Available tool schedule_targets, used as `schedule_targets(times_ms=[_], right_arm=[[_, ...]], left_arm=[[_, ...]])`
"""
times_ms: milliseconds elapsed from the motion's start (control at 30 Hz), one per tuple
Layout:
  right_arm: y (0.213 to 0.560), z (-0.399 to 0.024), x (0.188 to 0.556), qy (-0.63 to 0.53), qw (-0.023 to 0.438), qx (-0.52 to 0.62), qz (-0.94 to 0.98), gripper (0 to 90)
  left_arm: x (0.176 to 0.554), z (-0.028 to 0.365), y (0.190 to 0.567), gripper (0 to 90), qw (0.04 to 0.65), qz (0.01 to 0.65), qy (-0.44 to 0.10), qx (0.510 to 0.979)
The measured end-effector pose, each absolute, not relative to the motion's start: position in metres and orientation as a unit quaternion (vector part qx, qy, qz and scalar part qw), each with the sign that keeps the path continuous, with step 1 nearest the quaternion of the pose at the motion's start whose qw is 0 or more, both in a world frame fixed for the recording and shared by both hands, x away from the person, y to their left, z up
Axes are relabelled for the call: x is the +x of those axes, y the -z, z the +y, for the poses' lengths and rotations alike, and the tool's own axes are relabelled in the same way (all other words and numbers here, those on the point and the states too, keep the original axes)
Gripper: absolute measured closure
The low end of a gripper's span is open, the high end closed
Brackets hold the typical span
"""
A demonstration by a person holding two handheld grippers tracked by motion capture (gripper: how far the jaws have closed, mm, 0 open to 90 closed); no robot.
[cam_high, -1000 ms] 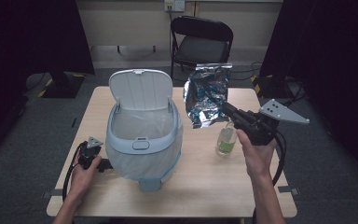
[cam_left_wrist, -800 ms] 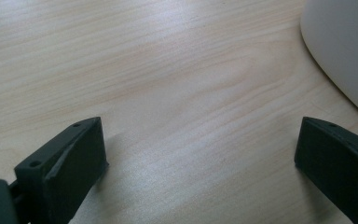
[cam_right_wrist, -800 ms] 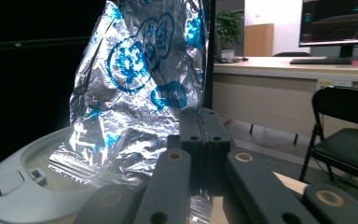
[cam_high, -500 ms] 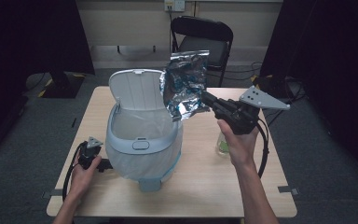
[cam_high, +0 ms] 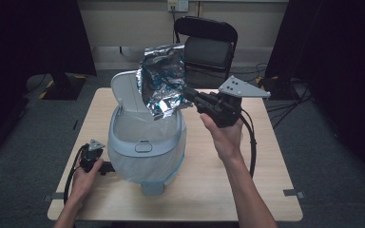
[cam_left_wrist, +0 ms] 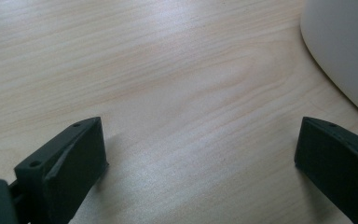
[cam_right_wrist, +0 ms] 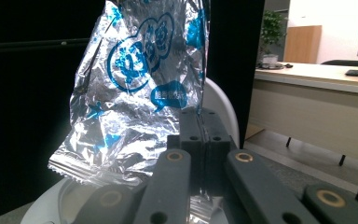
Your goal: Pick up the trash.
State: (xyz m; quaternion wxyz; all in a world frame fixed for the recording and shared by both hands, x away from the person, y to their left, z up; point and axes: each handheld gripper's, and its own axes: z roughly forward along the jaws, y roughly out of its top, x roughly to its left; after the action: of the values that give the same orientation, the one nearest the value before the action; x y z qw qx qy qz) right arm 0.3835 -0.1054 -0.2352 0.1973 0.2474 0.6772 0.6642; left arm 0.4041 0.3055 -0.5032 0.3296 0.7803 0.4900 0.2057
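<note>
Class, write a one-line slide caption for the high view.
Right gripper holds a crinkled foil bag above the open bin; left gripper rests on the table.

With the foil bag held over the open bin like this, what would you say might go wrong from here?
1. The right gripper pinches only an edge of the silver foil bag, so it might slip out early.
2. The bag hangs near the rim of the bin, beside the raised lid; released now, it may catch there instead of dropping inside.
</note>
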Motion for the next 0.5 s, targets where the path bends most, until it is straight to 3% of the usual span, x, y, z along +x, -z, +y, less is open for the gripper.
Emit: schedule_targets(times_ms=[500], right_arm=[[0.24,-0.057,0.402,-0.644,0.173,0.23,0.709,89.0]], left_arm=[[0.404,0.305,0.503,1.4,0.33,0.49,-0.206,0.78]])
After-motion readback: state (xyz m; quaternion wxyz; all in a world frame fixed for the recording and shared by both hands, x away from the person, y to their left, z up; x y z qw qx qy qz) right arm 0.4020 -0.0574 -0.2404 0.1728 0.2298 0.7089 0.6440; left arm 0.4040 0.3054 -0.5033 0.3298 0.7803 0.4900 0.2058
